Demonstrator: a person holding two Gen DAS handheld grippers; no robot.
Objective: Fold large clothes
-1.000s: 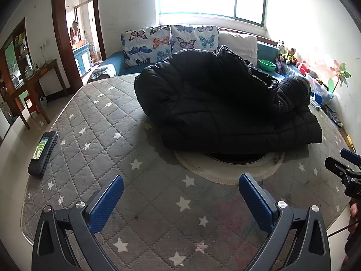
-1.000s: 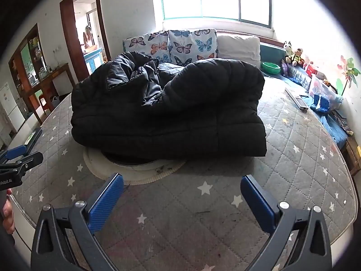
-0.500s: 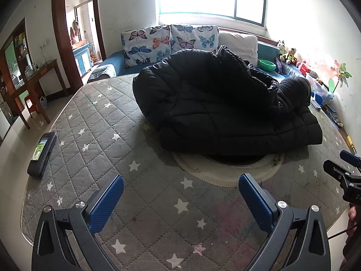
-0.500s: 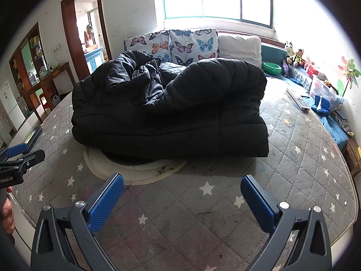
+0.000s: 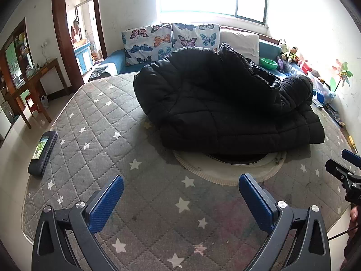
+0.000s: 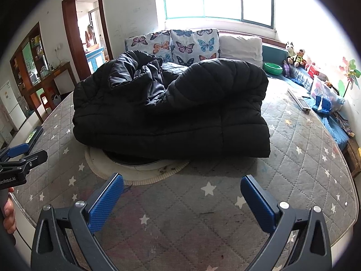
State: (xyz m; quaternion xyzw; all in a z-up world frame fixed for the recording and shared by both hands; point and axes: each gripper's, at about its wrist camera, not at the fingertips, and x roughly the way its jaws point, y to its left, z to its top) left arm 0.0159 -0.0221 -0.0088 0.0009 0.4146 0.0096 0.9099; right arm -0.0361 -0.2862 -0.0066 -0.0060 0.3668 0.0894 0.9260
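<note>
A large black puffer jacket (image 5: 225,103) lies bunched and partly folded in the middle of a grey star-quilted mattress (image 5: 94,122); it also shows in the right wrist view (image 6: 171,113). Its hem covers part of a round white mat (image 5: 227,169). My left gripper (image 5: 180,194) is open and empty, held over the mattress's near edge, short of the jacket. My right gripper (image 6: 181,194) is open and empty, also short of the jacket. Each gripper shows at the edge of the other's view: the right one (image 5: 345,169), the left one (image 6: 20,155).
A dark flat case (image 5: 42,153) lies at the mattress's left edge. Butterfly cushions (image 5: 169,39) and a white pillow (image 5: 239,44) stand behind the jacket. A green bowl (image 5: 268,63), toys and boxes line the right side. A wooden desk (image 5: 33,83) and doorway stand left.
Both grippers stay open and have drifted slightly toward the jacket, which looms a little larger. The jacket has not moved.
</note>
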